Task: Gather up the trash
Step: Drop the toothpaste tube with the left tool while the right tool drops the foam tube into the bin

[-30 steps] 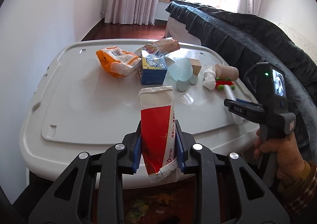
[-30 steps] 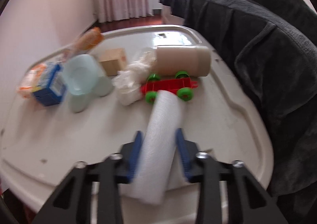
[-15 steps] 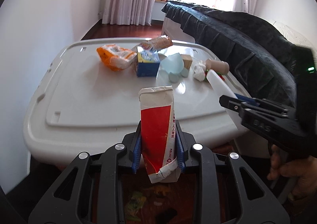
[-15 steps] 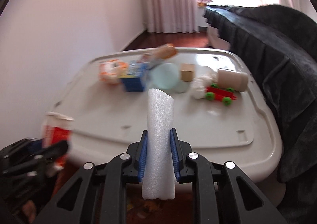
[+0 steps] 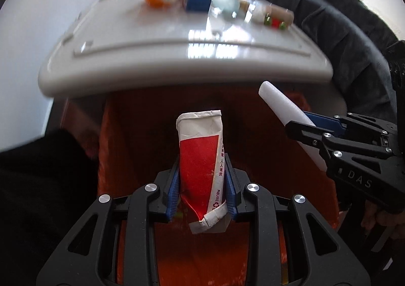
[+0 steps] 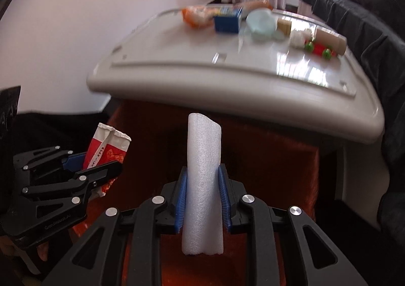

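Observation:
My left gripper (image 5: 202, 184) is shut on a flattened red and white paper carton (image 5: 201, 154), held upright below the white table's front edge. It also shows in the right wrist view (image 6: 103, 154) at the left. My right gripper (image 6: 202, 200) is shut on a white foam tube (image 6: 203, 184), also upright; the tube shows in the left wrist view (image 5: 281, 106) at the right. Both grippers hang over an orange-red bin (image 5: 253, 134) under the table.
The white table (image 6: 202, 76) carries an orange snack bag (image 6: 196, 15), a blue box (image 6: 227, 23), a pale blue cup (image 6: 260, 24), a small brown box (image 6: 284, 26), crumpled tissue (image 6: 298, 38), a red toy car (image 6: 319, 49) and a cardboard roll (image 6: 330, 39). A dark sofa (image 5: 329, 20) stands on the right.
Both grippers have dropped from above the table to below its front edge, over the orange-red bin. Each keeps its hold on its item.

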Demonstrator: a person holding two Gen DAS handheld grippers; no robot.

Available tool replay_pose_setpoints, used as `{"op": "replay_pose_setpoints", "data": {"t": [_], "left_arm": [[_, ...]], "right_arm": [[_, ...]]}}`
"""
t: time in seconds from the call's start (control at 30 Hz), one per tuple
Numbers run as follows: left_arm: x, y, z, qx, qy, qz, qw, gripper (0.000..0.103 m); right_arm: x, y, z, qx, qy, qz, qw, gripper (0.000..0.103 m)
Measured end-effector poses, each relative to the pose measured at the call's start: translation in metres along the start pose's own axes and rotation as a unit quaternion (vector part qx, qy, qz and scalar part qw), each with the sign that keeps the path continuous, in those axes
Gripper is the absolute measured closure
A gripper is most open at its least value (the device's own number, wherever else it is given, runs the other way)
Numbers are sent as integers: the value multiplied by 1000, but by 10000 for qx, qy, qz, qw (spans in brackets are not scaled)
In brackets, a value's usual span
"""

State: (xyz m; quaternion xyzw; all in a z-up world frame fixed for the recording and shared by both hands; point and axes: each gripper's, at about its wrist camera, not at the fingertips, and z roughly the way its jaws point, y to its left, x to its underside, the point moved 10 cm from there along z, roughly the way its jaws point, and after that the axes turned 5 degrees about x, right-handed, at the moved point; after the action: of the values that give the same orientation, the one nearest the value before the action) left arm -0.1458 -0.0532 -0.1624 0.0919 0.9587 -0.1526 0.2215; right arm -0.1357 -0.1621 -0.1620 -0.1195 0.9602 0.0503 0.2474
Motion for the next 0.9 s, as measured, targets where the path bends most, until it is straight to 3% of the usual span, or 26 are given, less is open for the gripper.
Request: {"op": "replay_pose_setpoints", "data": {"t": [0.03, 0.07, 0.1, 0.13, 0.17, 0.33, 0.53, 0.67, 0.77, 0.9], "left_arm": [[5, 1, 2, 5, 110, -78, 9999, 56], [8, 4, 3, -22, 183, -145, 9997, 43], [10, 8, 3, -93, 214, -250, 9994, 38], [10, 12, 2, -157, 198, -336, 9991, 33], [9, 16, 1, -233, 168, -412, 9987, 30], [3, 24, -5, -297, 39, -637, 9975, 24], [-4, 39, -11, -454, -92, -732, 9962, 23], [-21, 58, -19, -613, -317, -935, 9932, 23], [-50, 70, -27, -681, -534, -1070, 9905, 23], [-125, 81, -39, -602, -954, -1234, 9859, 22]], "right_arm": [[6, 2, 3, 23, 106, -56, 9999, 75], [12, 4, 5, 42, 197, -103, 9997, 64], [15, 4, 7, 92, 237, -110, 9996, 52], [17, 1, 6, 178, 217, -43, 9996, 30], [17, -2, 5, 262, 199, 27, 9995, 22], [10, -15, -3, 333, -8, 327, 9989, 6], [1, -34, -8, 593, -207, 527, 9966, 6], [-11, -62, -19, 1018, -484, 603, 9918, 6], [-28, -83, -32, 1320, -744, 649, 9863, 6], [-59, -103, -49, 1404, -1102, 760, 9810, 6]]}}
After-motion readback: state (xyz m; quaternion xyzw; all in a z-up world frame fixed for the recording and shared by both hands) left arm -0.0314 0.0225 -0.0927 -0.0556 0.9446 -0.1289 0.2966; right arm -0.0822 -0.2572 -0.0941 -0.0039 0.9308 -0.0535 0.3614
